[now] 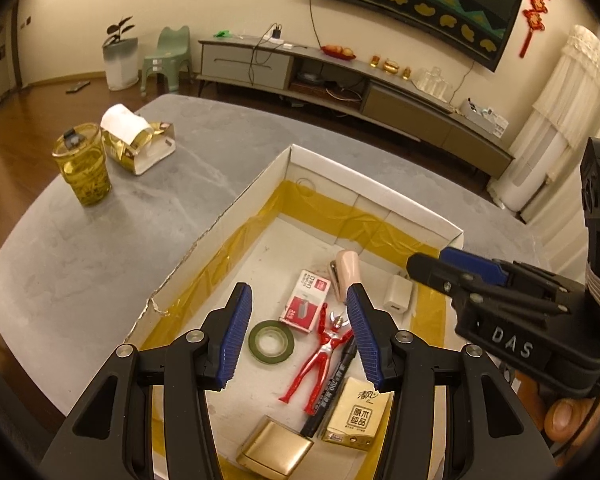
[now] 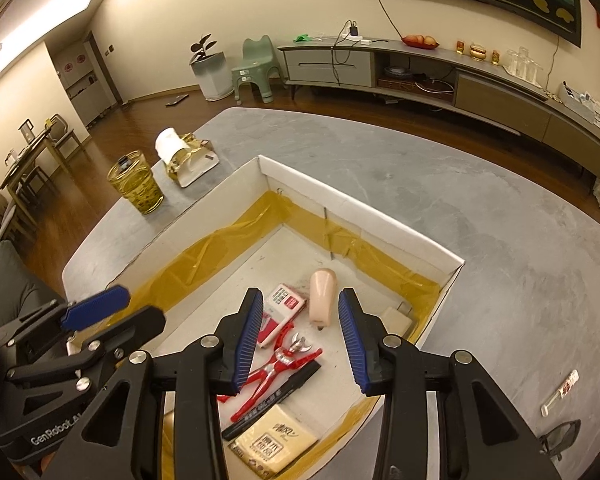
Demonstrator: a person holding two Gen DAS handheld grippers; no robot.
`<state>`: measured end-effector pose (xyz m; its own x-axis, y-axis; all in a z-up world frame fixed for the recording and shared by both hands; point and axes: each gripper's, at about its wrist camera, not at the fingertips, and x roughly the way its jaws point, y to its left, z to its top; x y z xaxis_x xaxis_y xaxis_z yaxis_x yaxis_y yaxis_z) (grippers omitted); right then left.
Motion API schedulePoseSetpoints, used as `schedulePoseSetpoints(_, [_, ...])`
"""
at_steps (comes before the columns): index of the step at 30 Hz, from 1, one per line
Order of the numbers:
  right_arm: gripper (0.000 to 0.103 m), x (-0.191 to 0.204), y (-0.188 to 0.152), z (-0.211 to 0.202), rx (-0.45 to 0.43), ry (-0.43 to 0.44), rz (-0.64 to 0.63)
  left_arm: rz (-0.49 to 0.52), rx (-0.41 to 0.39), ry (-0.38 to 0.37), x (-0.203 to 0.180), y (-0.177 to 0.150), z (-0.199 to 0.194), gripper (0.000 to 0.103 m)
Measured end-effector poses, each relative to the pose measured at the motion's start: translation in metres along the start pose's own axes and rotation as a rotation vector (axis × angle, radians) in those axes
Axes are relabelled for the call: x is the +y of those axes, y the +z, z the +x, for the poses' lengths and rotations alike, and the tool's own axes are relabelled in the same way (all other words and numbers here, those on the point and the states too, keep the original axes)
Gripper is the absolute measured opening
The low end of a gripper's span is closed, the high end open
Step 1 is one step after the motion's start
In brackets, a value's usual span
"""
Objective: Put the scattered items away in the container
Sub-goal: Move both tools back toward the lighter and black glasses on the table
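A white cardboard box [image 1: 236,204] [image 2: 364,204] lined with yellow tape sits on the grey table [image 1: 100,260]. In it lie a red figure [image 1: 324,356] [image 2: 276,368], a green tape roll [image 1: 271,340], a staples box [image 1: 308,306], a pink stapler [image 1: 346,276] [image 2: 322,296], a white charger [image 1: 398,294], a black marker [image 1: 332,388], a tissue pack [image 1: 358,414] [image 2: 274,440] and a gold case [image 1: 274,450]. My left gripper [image 1: 300,336] [image 2: 144,305] hangs open over the box, holding nothing. My right gripper [image 2: 300,340] [image 1: 428,262] is open and empty above the figure.
On the table right of the box lie a small white tube [image 2: 560,392] and dark glasses [image 2: 560,436]. A glass of yellow tea [image 1: 86,170] and a tissue roll in a gold box [image 1: 136,140] stand at the far left. A TV console [image 1: 340,76] lines the wall.
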<state>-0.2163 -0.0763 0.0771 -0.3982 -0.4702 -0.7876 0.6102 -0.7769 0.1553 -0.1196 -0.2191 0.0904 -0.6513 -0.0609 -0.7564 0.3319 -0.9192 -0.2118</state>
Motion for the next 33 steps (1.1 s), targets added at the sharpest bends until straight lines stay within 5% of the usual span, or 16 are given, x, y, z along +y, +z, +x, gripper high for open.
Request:
schedulePoseSetpoints(13, [0.041,-0.004,-0.017,-0.037,-0.028,0.042,0.016,0.075,-0.092,0.013,-0.022,-0.002,-0.018,0.052])
schedulePoseSetpoints(22, [0.041,-0.01,-0.03,-0.071,-0.054,0.15,0.039,0.13,-0.173,-0.011,-0.048,-0.006,-0.036,0.052])
schedulePoseSetpoints(33, [0.041,-0.037,-0.062,-0.107,-0.081,0.079,0.056,0.267,-0.224,-0.046,-0.104,-0.024,-0.046,0.052])
